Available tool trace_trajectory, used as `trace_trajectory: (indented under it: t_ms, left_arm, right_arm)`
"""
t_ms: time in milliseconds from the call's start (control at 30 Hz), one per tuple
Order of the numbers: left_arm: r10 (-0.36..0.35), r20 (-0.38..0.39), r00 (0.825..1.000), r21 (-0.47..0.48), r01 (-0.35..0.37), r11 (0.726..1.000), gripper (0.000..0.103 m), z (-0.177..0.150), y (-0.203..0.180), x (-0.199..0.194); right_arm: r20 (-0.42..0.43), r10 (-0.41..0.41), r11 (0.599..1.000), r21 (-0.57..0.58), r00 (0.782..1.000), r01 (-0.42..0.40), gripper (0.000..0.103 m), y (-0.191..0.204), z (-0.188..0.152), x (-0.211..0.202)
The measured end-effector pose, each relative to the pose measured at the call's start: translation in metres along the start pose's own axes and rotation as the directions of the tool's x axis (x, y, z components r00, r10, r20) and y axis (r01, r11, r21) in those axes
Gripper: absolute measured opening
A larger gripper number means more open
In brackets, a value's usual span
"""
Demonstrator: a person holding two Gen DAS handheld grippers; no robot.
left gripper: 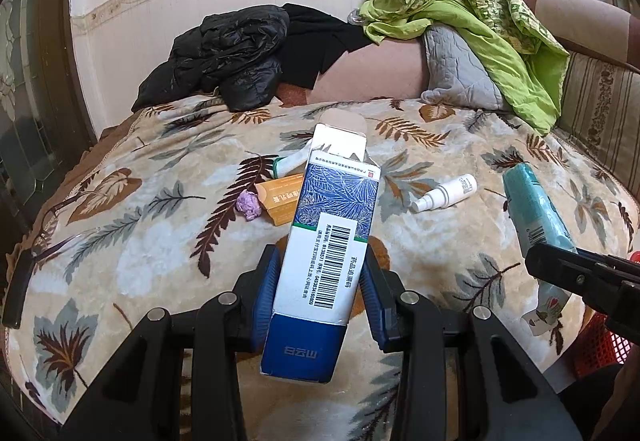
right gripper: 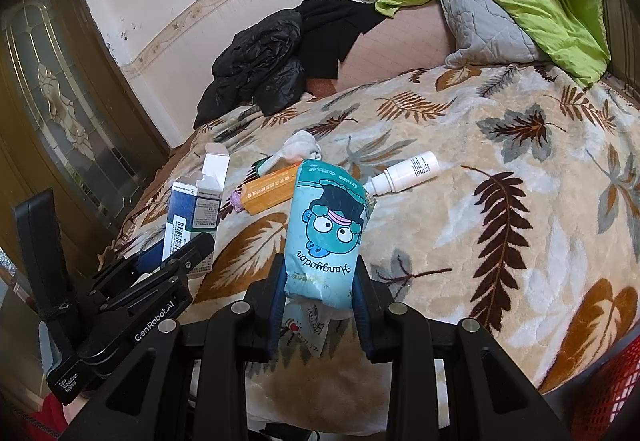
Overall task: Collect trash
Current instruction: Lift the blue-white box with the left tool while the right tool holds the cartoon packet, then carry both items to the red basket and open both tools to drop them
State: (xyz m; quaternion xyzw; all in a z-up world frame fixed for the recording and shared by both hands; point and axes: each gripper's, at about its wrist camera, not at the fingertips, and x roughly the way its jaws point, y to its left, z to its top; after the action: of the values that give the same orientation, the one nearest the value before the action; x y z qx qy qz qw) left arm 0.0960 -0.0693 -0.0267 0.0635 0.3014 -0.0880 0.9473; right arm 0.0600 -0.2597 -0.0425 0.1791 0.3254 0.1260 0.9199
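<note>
Gripping, left gripper (left gripper: 320,277): blue-and-white open-topped cardboard box (left gripper: 334,225), raised above leaf-patterned blanket (left gripper: 140,161).
Right gripper (right gripper: 320,293): clamped on teal cartoon-printed plastic pouch (right gripper: 326,225).
On blanket: orange carton (right gripper: 272,193), white spray bottle (right gripper: 404,171).

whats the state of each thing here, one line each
blue and white box: top flap open, held in left gripper
teal pouch: held in right gripper
white spray bottle: capped, lying on blanket
orange box: lying flat
purple wad: crumpled
</note>
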Motion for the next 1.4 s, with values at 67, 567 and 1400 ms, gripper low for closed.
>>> trace_trajectory:
  t_ms: [67, 567, 1400]
  left_arm:
    - [-0.002, 0.001, 1.000, 0.000, 0.002, 1.000, 0.038, 0.000, 0.000, 0.000]
    - [-0.053, 0.005, 0.999, -0.007, 0.053, 0.999, 0.038, 0.000, -0.004, -0.003]
    - [-0.253, -0.015, 0.967, 0.078, 0.254, 0.964, 0.038, -0.001, -0.065, -0.047]
  right_arm:
    - [0.001, -0.001, 1.000, 0.002, 1.000, 0.001, 0.033, -0.001, 0.000, 0.000]
    - [0.014, -0.010, 1.000, 0.024, 1.000, 0.010, 0.033, -0.006, -0.001, -0.011]
    - [0.089, 0.001, 0.980, 0.200, 0.996, -0.018, 0.033, -0.053, -0.012, -0.092]
